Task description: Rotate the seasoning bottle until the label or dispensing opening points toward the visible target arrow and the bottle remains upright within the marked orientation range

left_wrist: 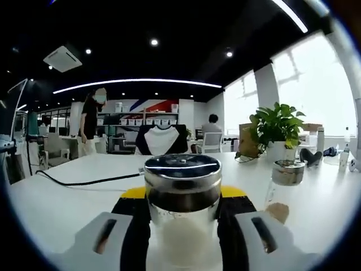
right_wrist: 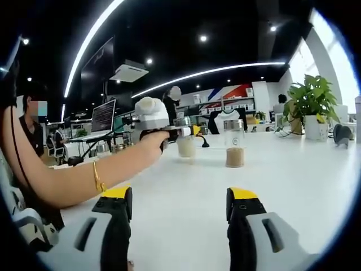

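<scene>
Bottle: seasoning bottle [left_wrist: 181, 209] upright on counter [left_wrist: 67, 209], base hidden by jaws
Left gripper [left_wrist: 183, 228]: jaws clamped on it
Right gripper [right_wrist: 179, 212]: jaws apart, holding nothing
Second bottle [left_wrist: 286, 179]: beside it, label unreadable

This is an open-plan office. A long white table [left_wrist: 56, 209] runs across the lower part of both views, with a black cable [left_wrist: 84, 182] trailing over it at centre left of the left gripper view. Rows of desks and chairs [left_wrist: 211, 141] fill the middle distance, where people sit or stand. A laptop [right_wrist: 103, 117] stands open at left centre of the right gripper view. The dark ceiling carries curved light strips [left_wrist: 135, 82], spot lamps and an air-conditioning unit [left_wrist: 62, 57] at upper left. Shelves with boxes [left_wrist: 144, 121] line the far wall, and a potted plant [left_wrist: 276, 127] stands by the large windows [left_wrist: 316, 84] at right.
</scene>
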Demonstrator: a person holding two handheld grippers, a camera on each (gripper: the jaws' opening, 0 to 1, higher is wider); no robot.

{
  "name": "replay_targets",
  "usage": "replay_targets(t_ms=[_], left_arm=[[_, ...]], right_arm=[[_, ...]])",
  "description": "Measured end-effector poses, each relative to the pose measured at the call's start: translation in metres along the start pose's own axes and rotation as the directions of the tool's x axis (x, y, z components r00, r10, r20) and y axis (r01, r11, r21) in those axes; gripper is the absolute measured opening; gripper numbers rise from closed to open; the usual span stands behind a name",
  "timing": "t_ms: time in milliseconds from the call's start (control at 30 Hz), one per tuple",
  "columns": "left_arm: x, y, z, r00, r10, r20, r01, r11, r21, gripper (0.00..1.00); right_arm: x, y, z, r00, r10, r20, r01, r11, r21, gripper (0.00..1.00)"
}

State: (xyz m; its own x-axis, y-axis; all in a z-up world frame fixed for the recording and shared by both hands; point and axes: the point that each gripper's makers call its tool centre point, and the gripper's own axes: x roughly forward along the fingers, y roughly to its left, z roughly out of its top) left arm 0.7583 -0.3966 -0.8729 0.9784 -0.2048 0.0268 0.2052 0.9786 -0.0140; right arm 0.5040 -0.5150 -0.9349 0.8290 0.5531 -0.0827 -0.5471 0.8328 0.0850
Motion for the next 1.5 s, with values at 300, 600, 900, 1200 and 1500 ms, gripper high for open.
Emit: replay_targets(t_ms=[300, 600, 900, 1200, 1500], left_arm=[[-0.024, -0.032, 0.009, 0.996, -0.089, 0.005, 0.089, 0.996, 0.025, 0.46], [-0.059, -0.048, 0.044, 0.986, -0.154, 0.060, 0.152, 0.988, 0.038, 0.46], [-0.092, -0.058, 0.059, 0.976, -0.206, 0.072, 0.204, 0.978, 0.036, 0.46], [-0.118, -0.063, 0.052, 0.971, -0.235, 0.052, 0.235, 0.972, 0.024, 0.46], [-0.140, -0.062, 0.040, 0.970, -0.241, 0.035, 0.242, 0.970, -0.004, 0.46]], right_arm=[[-0.007, 0.007, 0.011, 1.000, 0.004, 0.031, -0.003, 1.000, -0.015, 0.68], [-0.012, 0.015, 0.012, 0.999, 0.021, 0.041, -0.020, 1.000, -0.023, 0.68], [-0.015, 0.025, 0.017, 0.997, 0.040, 0.060, -0.038, 0.999, -0.034, 0.68], [-0.019, 0.036, 0.013, 0.997, 0.053, 0.054, -0.051, 0.998, -0.038, 0.67], [-0.020, 0.044, 0.012, 0.997, 0.061, 0.049, -0.058, 0.997, -0.044, 0.67]])
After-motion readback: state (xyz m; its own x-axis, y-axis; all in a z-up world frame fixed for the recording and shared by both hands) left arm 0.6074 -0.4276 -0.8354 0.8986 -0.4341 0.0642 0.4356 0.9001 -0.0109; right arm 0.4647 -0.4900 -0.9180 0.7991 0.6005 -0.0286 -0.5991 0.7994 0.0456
